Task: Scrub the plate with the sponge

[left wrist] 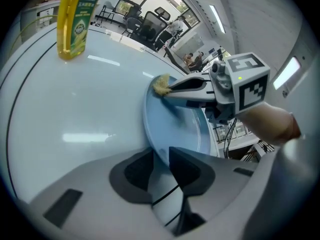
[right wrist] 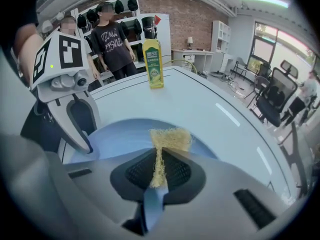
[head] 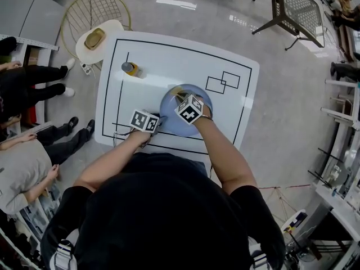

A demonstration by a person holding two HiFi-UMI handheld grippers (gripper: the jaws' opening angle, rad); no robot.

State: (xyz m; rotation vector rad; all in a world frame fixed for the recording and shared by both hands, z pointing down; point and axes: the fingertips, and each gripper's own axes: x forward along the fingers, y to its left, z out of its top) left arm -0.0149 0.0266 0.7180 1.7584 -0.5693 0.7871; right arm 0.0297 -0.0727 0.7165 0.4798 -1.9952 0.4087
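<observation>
A pale blue plate (head: 171, 121) lies on a white table (head: 169, 55), at the table's 6 o'clock edge, closest to the person. A frayed yellow sponge (right wrist: 170, 139) sits at about the plate's 11 o'clock, near the far rim. Whether it presses on the surface or hangs just above cannot be told.

The right gripper (right wrist: 161, 159) reaches in from 5 o'clock and is clenched on the sponge, squeezing it to a thin strip between the pads while the loose end fans out beyond the tips. The left gripper (left wrist: 161, 154) meets the plate at 8 o'clock. Its jaws stand parted on either side of the near rim, with a strip of table showing between them, and they do not look clamped.

A yellow bottle (head: 130, 68) of dish liquid stands well apart, at 10 o'clock from the plate. People stand beyond the table at 9 o'clock.

Likely risks: with the rim only loosely bracketed, a firm stroke could push the plate sideways or tip it, and it is already close to the table's edge. The sponge is pinched by a narrow part, so dragging hard could pull it out of the jaws.
</observation>
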